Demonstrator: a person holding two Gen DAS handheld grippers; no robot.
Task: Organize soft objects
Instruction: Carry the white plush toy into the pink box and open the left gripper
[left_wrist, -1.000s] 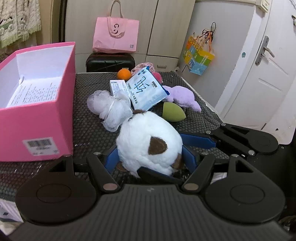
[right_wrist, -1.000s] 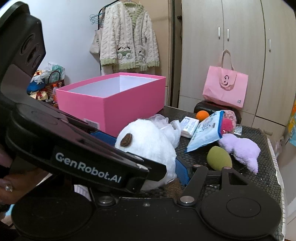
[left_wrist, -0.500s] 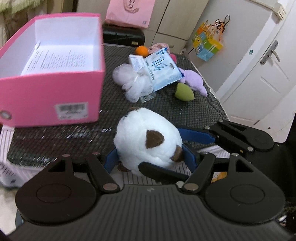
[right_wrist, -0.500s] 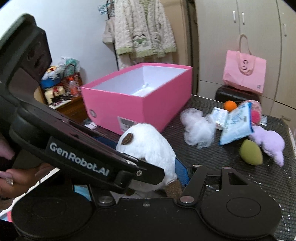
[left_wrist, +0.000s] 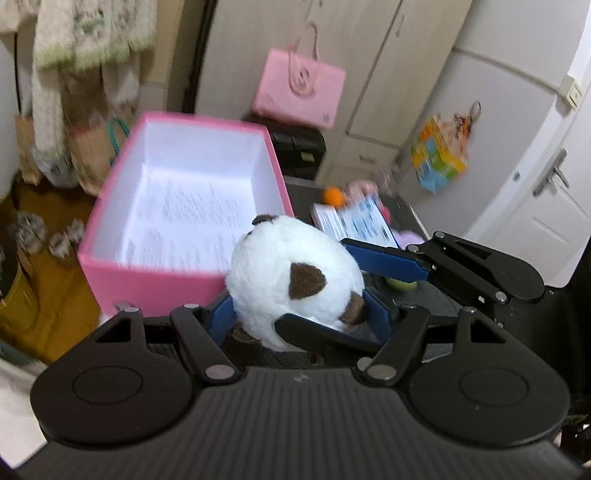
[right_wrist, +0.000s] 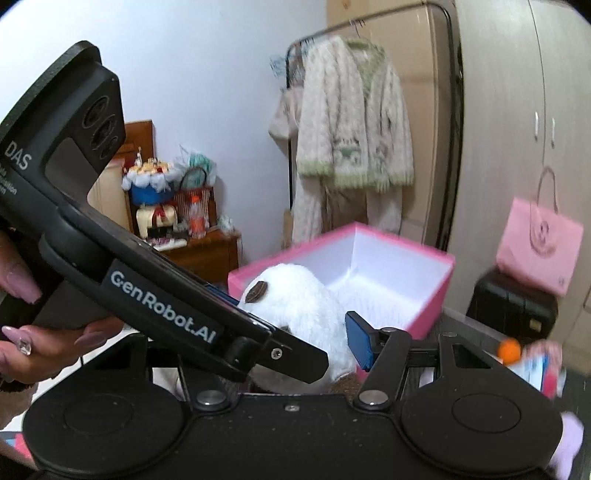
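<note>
The white plush toy (left_wrist: 291, 280), a second ago on the desk (left_wrist: 436, 295), now hangs beside the pink box (left_wrist: 184, 199), grasped by the left hand-held gripper (left_wrist: 299, 306) and the right hand-held gripper (right_wrist: 306, 325), whose jaws are closing.

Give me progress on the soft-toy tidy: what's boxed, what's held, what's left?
Done: nothing boxed yet; the pink box shows only a printed sheet inside.
In hand: the white plush toy is clamped between the left tongs and the right tongs, raised at the box's near edge. The right jaws are closing on it.
Left: the packet and orange ball on the table, plus other blurred items.
</note>
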